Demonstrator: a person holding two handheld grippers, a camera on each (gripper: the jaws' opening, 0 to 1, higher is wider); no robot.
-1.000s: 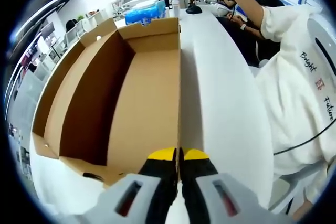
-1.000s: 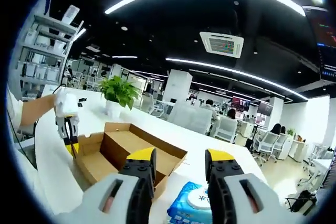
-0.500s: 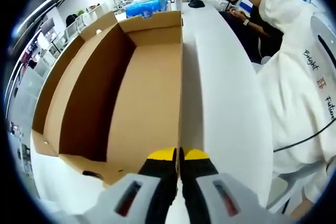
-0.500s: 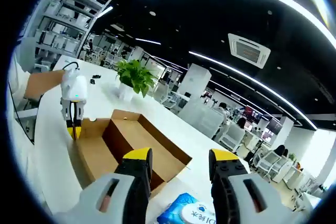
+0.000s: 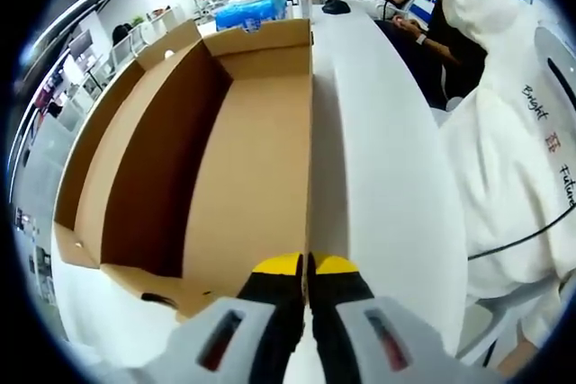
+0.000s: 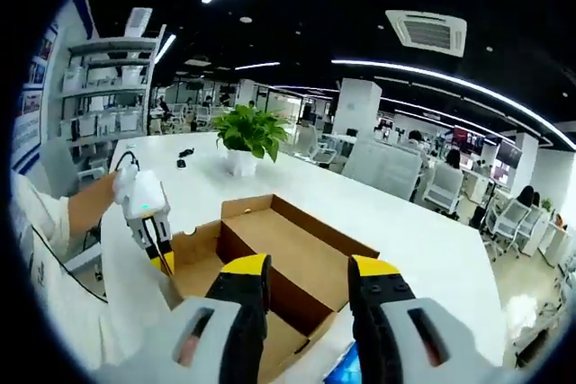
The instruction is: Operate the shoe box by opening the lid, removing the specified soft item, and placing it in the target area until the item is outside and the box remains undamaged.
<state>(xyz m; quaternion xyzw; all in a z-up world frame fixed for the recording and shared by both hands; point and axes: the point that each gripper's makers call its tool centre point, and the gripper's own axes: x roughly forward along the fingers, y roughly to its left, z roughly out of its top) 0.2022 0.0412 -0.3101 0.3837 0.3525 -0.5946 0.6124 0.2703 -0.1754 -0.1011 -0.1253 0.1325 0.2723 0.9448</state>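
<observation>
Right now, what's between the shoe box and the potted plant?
Bare white table: in the right gripper view, nothing stands between the shoe box and the potted plant.

The left gripper view sits low and very near the open brown cardboard shoe box (image 5: 207, 141), at one short end, looking along its length over the long wall edge toward the far end of the white table (image 5: 378, 177). The right gripper view hangs higher and farther back at the opposite end, facing the box (image 6: 288, 258) and a potted green plant (image 6: 247, 137) beyond it. Both views share the box and the tabletop beside it.
</observation>
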